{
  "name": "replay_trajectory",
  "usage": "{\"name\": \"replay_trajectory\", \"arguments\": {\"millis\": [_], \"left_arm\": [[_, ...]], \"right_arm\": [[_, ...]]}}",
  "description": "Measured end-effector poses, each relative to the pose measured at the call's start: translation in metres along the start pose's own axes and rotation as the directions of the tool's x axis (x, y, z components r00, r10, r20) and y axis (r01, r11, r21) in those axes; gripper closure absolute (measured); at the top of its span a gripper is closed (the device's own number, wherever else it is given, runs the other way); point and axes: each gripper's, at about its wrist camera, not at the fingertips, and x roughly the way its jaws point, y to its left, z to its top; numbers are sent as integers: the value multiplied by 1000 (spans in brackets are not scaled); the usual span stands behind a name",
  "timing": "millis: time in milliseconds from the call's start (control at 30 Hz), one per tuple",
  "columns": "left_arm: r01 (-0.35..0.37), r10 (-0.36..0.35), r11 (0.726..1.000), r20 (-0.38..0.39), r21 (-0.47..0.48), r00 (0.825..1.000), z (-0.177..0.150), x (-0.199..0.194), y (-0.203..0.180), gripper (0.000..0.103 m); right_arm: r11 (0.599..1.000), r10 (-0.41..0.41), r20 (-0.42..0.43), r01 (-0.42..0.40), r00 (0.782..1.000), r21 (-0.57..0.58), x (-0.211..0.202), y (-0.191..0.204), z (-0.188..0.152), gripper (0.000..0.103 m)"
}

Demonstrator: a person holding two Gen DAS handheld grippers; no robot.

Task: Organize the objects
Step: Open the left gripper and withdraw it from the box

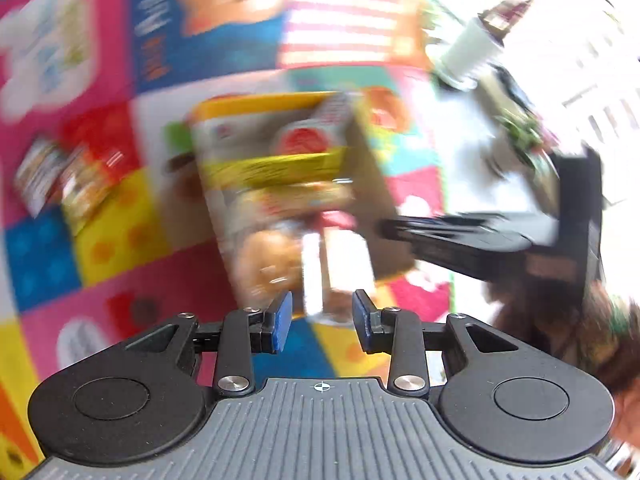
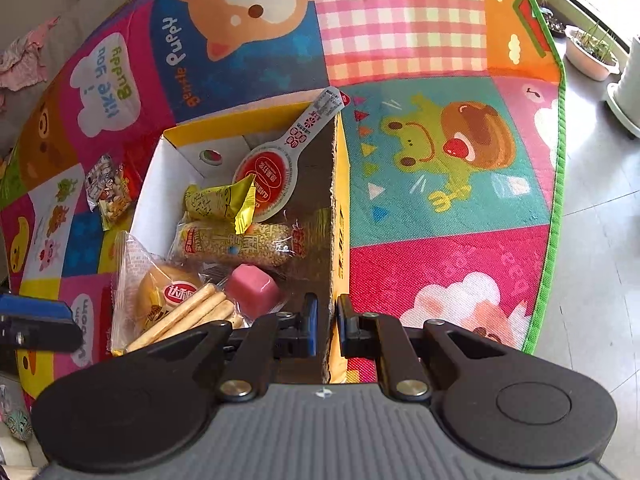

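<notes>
The right gripper (image 2: 327, 326) is clamped on the brown corrugated right wall of an open cardboard box (image 2: 332, 200) with yellow outer sides, one pad inside the box and one outside, nearly closed on the thin board. Just inside that wall, nearest the gripper, lie a pink cube-shaped sweet (image 2: 252, 288) in clear wrap, a bundle of pale breadsticks (image 2: 192, 314) and a round bun in a clear packet (image 2: 160, 292). Further in lie a long puffed-grain bar in a clear wrapper (image 2: 236, 242), a yellow foil snack packet (image 2: 224, 202) on top of it, and a red-and-white spoon-shaped packet (image 2: 280, 160) leaning toward the box's far right corner.

The box stands on a colourful cartoon play mat (image 2: 460, 240) on the floor, towards the mat's middle. Two small snack packets (image 2: 108, 192) lie on the mat just left of the box.

The left gripper (image 1: 322, 316) hangs above the box's near end, jaws a little apart with nothing pressed between them; its view is badly blurred.
</notes>
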Motion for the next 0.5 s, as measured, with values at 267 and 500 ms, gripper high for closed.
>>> {"name": "replay_trajectory", "arguments": {"millis": [267,500], "left_arm": [[-88,88,975,10,205,996,-4,48,-25,67],[-125,123,961,26,247,992,14,65,-19,68]], "right_arm": [[995,74,3,-74,997,63,5,-16,-12,91],[990,129,-3,-128,992,65,7,-24,-11,91]]}}
